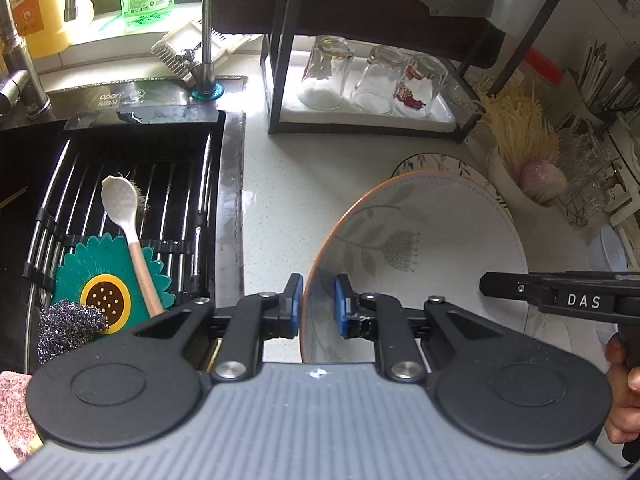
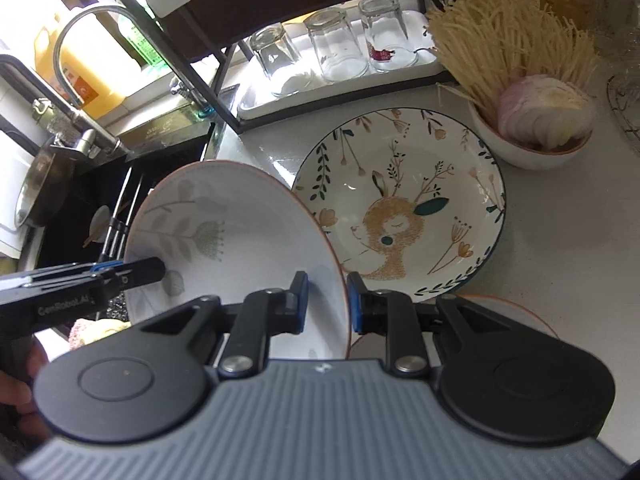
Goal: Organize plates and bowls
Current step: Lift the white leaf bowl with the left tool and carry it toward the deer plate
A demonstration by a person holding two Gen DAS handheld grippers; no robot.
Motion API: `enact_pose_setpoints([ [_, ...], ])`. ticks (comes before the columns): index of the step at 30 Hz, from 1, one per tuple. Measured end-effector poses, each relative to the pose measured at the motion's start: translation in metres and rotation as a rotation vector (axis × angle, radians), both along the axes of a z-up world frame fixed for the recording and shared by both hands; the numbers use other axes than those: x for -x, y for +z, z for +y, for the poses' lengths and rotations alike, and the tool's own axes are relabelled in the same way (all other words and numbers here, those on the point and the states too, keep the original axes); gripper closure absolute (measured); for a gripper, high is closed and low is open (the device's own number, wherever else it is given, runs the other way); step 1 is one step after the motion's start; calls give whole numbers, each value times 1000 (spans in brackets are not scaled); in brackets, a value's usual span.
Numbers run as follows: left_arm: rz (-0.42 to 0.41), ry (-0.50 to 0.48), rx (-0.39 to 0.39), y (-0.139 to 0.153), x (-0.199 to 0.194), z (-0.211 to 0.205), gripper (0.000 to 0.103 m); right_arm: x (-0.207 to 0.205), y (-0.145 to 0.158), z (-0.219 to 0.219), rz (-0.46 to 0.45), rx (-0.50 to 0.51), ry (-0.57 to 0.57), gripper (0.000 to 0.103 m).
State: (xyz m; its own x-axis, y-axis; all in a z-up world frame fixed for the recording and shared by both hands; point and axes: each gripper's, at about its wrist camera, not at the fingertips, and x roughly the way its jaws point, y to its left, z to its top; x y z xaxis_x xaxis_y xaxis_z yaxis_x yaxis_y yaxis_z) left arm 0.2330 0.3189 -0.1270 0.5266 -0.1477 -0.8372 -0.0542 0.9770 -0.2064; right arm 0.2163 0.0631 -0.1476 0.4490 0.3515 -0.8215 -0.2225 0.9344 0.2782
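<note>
The white leaf-patterned bowl is hanging tilted above the worktop near the sink-side edge, both the left gripper and right gripper clamping opposite rims, overlapping the deer plate.

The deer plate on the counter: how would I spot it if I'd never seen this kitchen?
Find the black metal rack holding three upturned glasses on the pale counter. Just in front of it a round plate lies flat, the deer plate. Unlike the plainer leaf-sprig bowl lifted beside it, or the small bowl of sliced onion, it shows a tan deer ringed by flowers and dark leaves.
</note>
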Motion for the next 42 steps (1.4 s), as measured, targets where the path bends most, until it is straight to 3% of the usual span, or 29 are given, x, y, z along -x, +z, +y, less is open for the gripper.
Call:
enact_pose_setpoints([
  [9,-63,13,-17,28,20,-33,84,17,19,-33,-40,-43,30,79],
  [21,-101,14,-12,40,40,-96,86,35,36,-93,-100,-41,44,79],
  [32,-115,-22,-15,33,54,-135,87,52,38,-126,-147,9,62,79],
  [42,-72,-40,6,11,61,-150,87,64,21,-138,-141,65,83,79],
])
